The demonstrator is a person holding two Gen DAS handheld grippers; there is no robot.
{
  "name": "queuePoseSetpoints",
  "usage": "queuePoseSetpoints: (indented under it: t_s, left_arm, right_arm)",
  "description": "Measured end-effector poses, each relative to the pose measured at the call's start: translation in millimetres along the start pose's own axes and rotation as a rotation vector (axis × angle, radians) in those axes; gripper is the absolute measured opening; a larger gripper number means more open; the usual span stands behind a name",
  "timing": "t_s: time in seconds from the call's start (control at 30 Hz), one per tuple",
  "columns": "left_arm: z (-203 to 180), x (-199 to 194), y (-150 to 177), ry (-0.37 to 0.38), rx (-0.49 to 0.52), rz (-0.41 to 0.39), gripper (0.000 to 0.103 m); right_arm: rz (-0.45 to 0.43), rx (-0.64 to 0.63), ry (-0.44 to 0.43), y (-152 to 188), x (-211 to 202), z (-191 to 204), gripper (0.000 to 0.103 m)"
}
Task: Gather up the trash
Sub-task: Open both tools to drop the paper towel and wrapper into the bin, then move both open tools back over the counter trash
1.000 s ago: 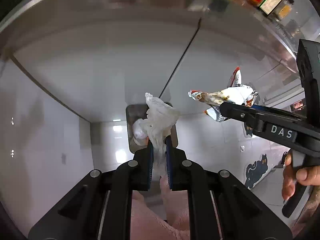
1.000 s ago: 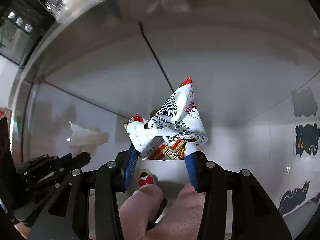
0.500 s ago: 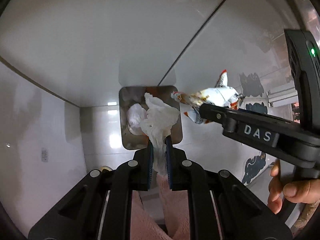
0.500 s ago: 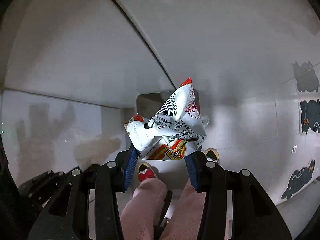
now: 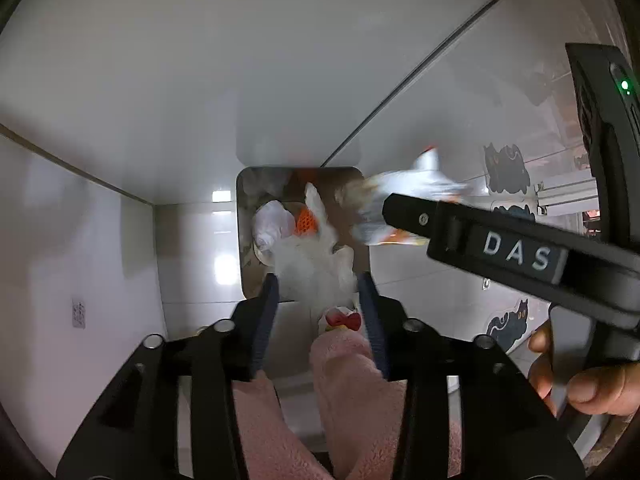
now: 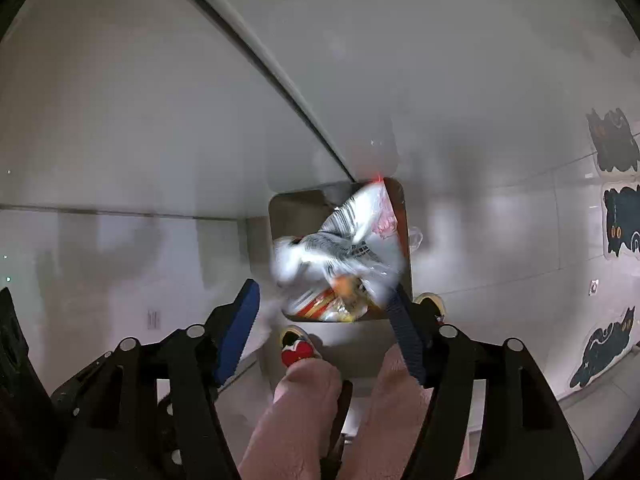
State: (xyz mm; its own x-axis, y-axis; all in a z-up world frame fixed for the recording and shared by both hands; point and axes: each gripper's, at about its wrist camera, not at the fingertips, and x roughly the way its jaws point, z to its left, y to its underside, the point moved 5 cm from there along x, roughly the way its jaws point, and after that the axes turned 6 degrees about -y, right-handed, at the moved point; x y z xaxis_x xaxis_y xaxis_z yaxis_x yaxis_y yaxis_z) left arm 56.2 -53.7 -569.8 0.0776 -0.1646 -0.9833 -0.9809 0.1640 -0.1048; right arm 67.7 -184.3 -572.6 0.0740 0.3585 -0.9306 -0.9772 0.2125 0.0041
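Observation:
A steel trash bin stands open on the floor below both grippers, its rim (image 5: 240, 208) in the left wrist view and its rim (image 6: 276, 216) in the right wrist view. My left gripper (image 5: 318, 284) is open, and a crumpled white tissue (image 5: 316, 260) blurs between the jaws over the bin. My right gripper (image 6: 324, 296) is open, and a printed white and red snack wrapper (image 6: 344, 248) blurs between the jaws over the bin; it also shows in the left wrist view (image 5: 408, 188). White and orange trash (image 5: 276, 224) lies in the bin.
White cabinet fronts (image 5: 200, 60) rise behind the bin. The person's pink-trousered legs (image 5: 352, 400) and slippers (image 6: 298, 350) stand right by it. Black cat stickers (image 6: 618, 220) mark the floor at right. The right gripper's body (image 5: 520, 248) crosses the left wrist view.
Both grippers have opened over the bin. The tissue and the wrapper were clamped before and are now loose and blurred between the jaws. Both views have tilted further down.

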Motion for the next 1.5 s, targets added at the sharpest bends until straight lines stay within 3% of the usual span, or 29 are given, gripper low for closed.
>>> queuePoseSetpoints:
  t_s: [0.13, 0.3, 0.57, 1.0, 1.13, 1.33, 1.5]
  left_arm:
    - [2, -5, -1, -0.017, 0.004, -0.004, 0.057]
    - [4, -28, 0, -0.052, 0.012, -0.040, 0.077]
    - [17, -91, 0, -0.077, 0.017, -0.132, 0.089]
    - [13, -228, -15, -0.129, 0.069, -0.351, 0.092]
    - [14, -268, -29, -0.152, 0.093, -0.425, 0.092]
    - [26, -295, -57, -0.154, 0.086, -0.482, 0.091]
    - [30, -304, -84, -0.144, 0.095, -0.502, 0.083]
  right_arm:
    - [-0.006, 0.004, 0.011, -1, -5, -2, 0.076]
    - [-0.031, -0.026, 0.037, -2, -31, 3, 0.090]
    - [-0.105, -0.073, -0.007, 9, -99, 23, 0.095]
    - [-0.390, -0.183, -0.037, -7, -255, 72, 0.095]
    - [-0.447, -0.225, -0.058, -20, -276, 92, 0.095]
    - [-0.497, -0.290, -0.068, -51, -289, 120, 0.091]
    - [-0.479, -0.312, -0.081, -83, -280, 135, 0.072]
